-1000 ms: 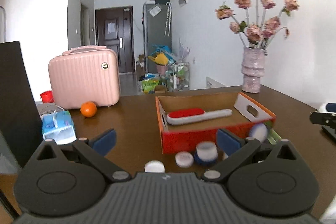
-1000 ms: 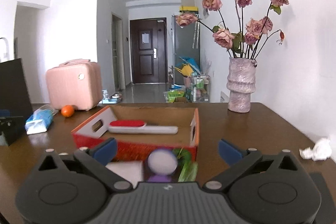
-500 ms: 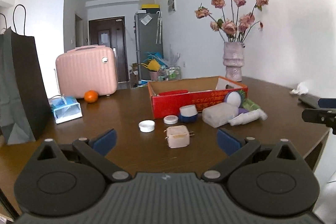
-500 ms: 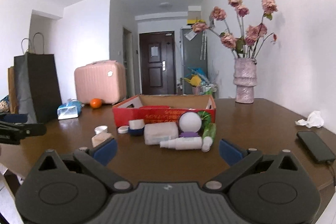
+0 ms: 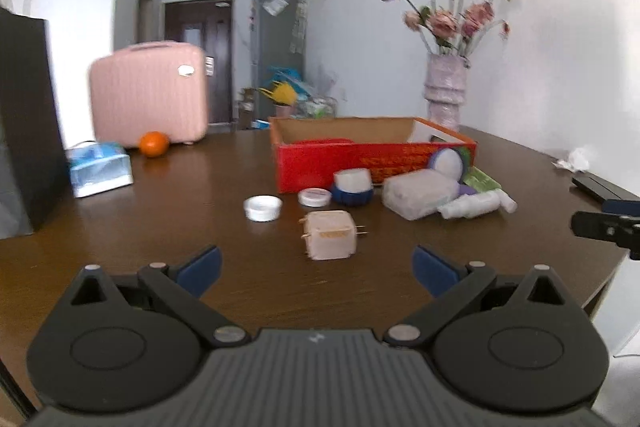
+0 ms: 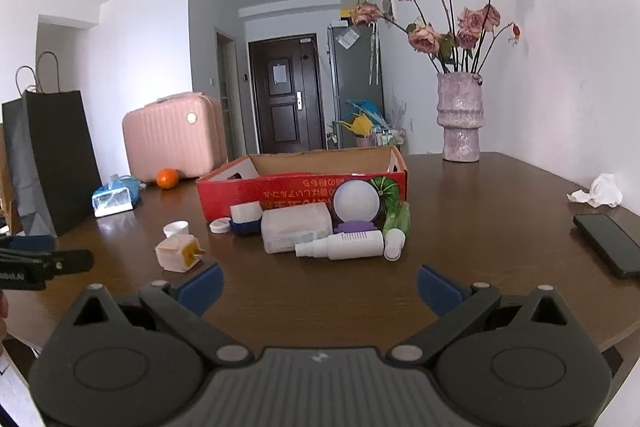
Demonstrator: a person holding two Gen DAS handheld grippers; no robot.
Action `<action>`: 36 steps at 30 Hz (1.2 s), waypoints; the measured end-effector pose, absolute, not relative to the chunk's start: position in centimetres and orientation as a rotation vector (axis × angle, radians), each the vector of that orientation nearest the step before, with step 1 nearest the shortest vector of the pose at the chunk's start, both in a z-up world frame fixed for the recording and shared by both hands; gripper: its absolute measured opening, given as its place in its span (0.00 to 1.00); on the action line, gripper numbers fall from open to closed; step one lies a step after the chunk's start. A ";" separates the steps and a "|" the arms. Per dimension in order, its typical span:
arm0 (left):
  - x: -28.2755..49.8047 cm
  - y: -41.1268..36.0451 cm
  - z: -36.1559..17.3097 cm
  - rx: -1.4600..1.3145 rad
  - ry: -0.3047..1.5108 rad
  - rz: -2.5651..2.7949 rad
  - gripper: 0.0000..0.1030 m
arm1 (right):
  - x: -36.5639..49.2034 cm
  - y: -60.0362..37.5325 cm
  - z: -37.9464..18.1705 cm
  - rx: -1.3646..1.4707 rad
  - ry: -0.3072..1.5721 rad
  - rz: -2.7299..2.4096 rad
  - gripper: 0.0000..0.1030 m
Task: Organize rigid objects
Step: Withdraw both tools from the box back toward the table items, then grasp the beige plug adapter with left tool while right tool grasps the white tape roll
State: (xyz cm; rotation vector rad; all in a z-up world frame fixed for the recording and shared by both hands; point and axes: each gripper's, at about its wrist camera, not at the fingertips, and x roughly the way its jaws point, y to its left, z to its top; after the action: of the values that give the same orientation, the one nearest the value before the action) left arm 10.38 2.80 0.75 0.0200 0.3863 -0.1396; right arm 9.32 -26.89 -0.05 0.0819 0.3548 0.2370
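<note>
A red cardboard box (image 5: 372,159) (image 6: 300,187) stands mid-table with a red-and-white brush inside. In front of it lie a white plug adapter (image 5: 330,239) (image 6: 176,253), two white lids (image 5: 262,207), a blue-and-white jar (image 5: 354,185), a translucent case (image 5: 418,195) (image 6: 296,229), a white spray bottle (image 6: 344,245), a white ball on a purple base (image 6: 356,205) and a green tube (image 6: 396,219). My left gripper (image 5: 316,273) is open and empty just short of the adapter. My right gripper (image 6: 318,287) is open and empty in front of the bottle.
A pink case (image 5: 148,95), an orange (image 5: 154,143), a tissue pack (image 5: 100,169) and a black paper bag (image 6: 52,163) stand left. A vase of roses (image 6: 460,119), crumpled tissue (image 6: 600,191) and a black phone (image 6: 610,245) are right. The table edge is near both grippers.
Both grippers pulled back from the box over the last second, then the left one came forward again toward the adapter. Both stayed open and empty.
</note>
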 end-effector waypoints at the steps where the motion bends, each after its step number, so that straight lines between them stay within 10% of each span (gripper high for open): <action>1: 11.2 2.8 0.6 0.017 0.390 -0.164 1.00 | 9.9 -26.8 -0.1 0.080 0.365 0.236 1.00; 19: 26.6 3.0 -2.3 0.196 0.671 -0.396 0.86 | 20.3 -22.9 -0.8 0.036 0.464 0.288 1.00; 24: 28.4 1.8 -2.7 0.169 0.700 -0.441 0.65 | 23.2 -21.5 -0.2 0.033 0.452 0.298 1.00; 33: 26.6 5.9 -2.8 0.057 0.670 -0.362 0.66 | 28.9 -16.3 0.8 -0.038 0.429 0.423 0.97; 36: 25.7 7.4 -2.6 -0.008 0.650 -0.383 0.81 | 31.5 -13.6 0.4 -0.075 0.450 0.446 0.91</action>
State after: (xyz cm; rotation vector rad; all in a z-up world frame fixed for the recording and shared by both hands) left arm 25.71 7.40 -2.60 -0.0084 0.6502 -0.3831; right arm 31.46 -13.60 0.44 -0.0748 0.4501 0.4456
